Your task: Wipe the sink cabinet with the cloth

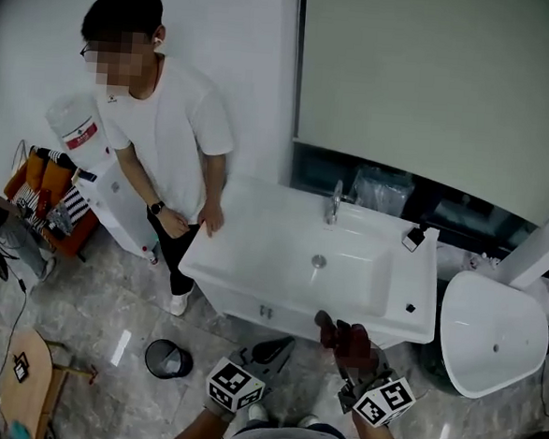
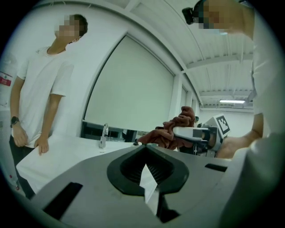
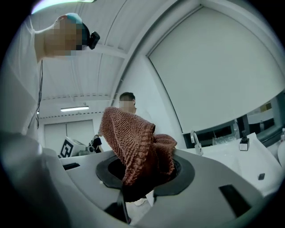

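Observation:
The white sink cabinet (image 1: 250, 301) stands just ahead of me, with its basin (image 1: 346, 266) and a chrome faucet (image 1: 335, 201) on top. My right gripper (image 1: 331, 326) is shut on a brown knitted cloth (image 1: 343, 339), held in front of the cabinet's right half. In the right gripper view the cloth (image 3: 133, 142) bulges up out of the jaws (image 3: 142, 176). My left gripper (image 1: 278, 347) hovers beside it, in front of the cabinet, jaws together and holding nothing. The left gripper view shows the cloth (image 2: 171, 129) in the right gripper (image 2: 191, 132) close by.
A person in a white T-shirt (image 1: 168, 131) stands at the cabinet's left end, one hand on its top. A white toilet bowl (image 1: 492, 332) is at the right. A small black bin (image 1: 166, 358) sits on the floor left of me. A small dark object (image 1: 414, 238) rests on the counter's back right.

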`<action>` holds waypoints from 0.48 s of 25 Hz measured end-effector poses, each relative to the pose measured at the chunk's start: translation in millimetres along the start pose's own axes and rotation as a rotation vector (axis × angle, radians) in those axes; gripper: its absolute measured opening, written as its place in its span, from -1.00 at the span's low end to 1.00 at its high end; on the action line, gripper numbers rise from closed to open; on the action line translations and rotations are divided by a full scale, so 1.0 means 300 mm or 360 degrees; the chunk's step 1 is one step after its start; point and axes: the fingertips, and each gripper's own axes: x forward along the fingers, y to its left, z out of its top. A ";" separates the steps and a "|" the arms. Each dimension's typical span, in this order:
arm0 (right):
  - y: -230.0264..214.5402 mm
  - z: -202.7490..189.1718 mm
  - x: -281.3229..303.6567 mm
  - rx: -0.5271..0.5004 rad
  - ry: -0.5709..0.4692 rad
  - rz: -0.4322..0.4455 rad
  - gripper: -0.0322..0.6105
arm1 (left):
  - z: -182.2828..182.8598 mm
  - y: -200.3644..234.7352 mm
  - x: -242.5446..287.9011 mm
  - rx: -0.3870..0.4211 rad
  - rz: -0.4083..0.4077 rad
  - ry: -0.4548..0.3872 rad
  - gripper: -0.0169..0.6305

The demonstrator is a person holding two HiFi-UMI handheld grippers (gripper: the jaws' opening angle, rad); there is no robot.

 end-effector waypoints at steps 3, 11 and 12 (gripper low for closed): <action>0.016 0.044 -0.012 -0.0033 -0.0037 0.0039 -0.48 | 0.060 -0.014 -0.013 0.0028 0.0018 -0.0059 -0.91; 0.034 0.060 -0.008 -0.0042 -0.0086 0.0069 -0.48 | 0.120 -0.018 -0.028 0.0096 0.0026 -0.0102 -0.91; 0.035 0.056 -0.002 -0.0047 -0.0086 0.0072 -0.48 | 0.121 -0.013 -0.029 0.0098 0.0027 -0.0101 -0.91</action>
